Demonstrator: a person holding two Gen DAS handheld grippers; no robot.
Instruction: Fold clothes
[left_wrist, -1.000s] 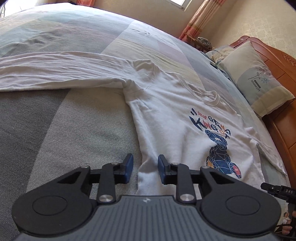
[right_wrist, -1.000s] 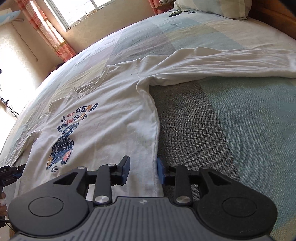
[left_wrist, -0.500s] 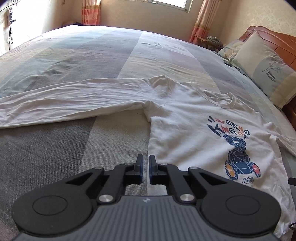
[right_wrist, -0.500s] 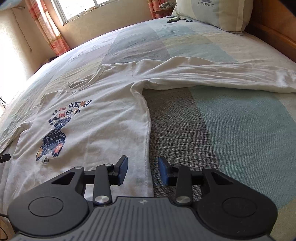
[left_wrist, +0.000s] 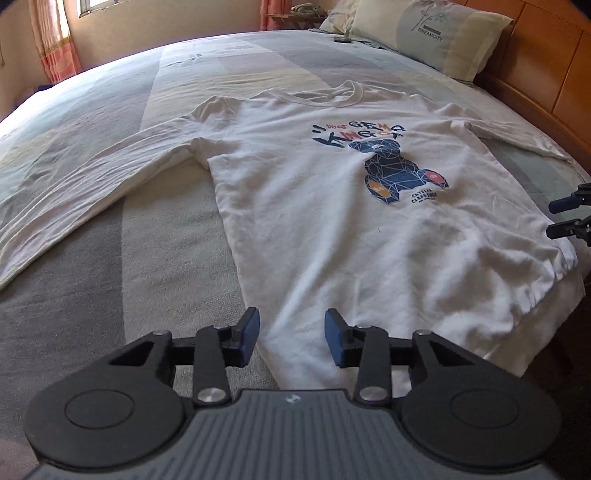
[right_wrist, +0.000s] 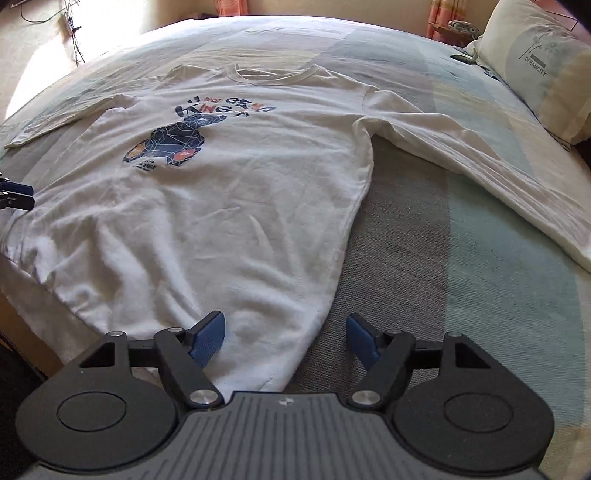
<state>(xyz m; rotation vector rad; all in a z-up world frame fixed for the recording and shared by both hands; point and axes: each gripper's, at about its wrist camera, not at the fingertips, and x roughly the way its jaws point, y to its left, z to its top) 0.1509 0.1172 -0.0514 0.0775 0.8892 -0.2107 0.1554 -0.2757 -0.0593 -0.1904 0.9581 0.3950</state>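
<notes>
A white long-sleeved shirt (left_wrist: 332, 221) (right_wrist: 221, 206) with a blue bear print lies face up on the bed, both sleeves stretched out sideways. My left gripper (left_wrist: 293, 338) hangs over the shirt's lower left hem corner. Its jaws are opening, cloth lies under the gap, and the blue pads (left_wrist: 246, 334) stand clear of it. My right gripper (right_wrist: 286, 338) is over the lower right hem corner, its jaws also opening wide, with the side seam running below them and nothing pinched. Each gripper shows at the other view's edge: the right gripper (left_wrist: 569, 216) and the left gripper (right_wrist: 16, 194).
The bed has a striped grey, green and cream cover (left_wrist: 110, 277) (right_wrist: 461, 258). A pillow (left_wrist: 436, 37) (right_wrist: 546, 70) rests against the wooden headboard (left_wrist: 546, 85). The shirt's hem hangs over the bed's near edge (right_wrist: 33, 314). Curtains (left_wrist: 51, 44) and a window are behind.
Both views have rolled level and drawn back a little from the shirt. The left jaws narrowed almost shut, then spread again. The right jaws have spread much wider.
</notes>
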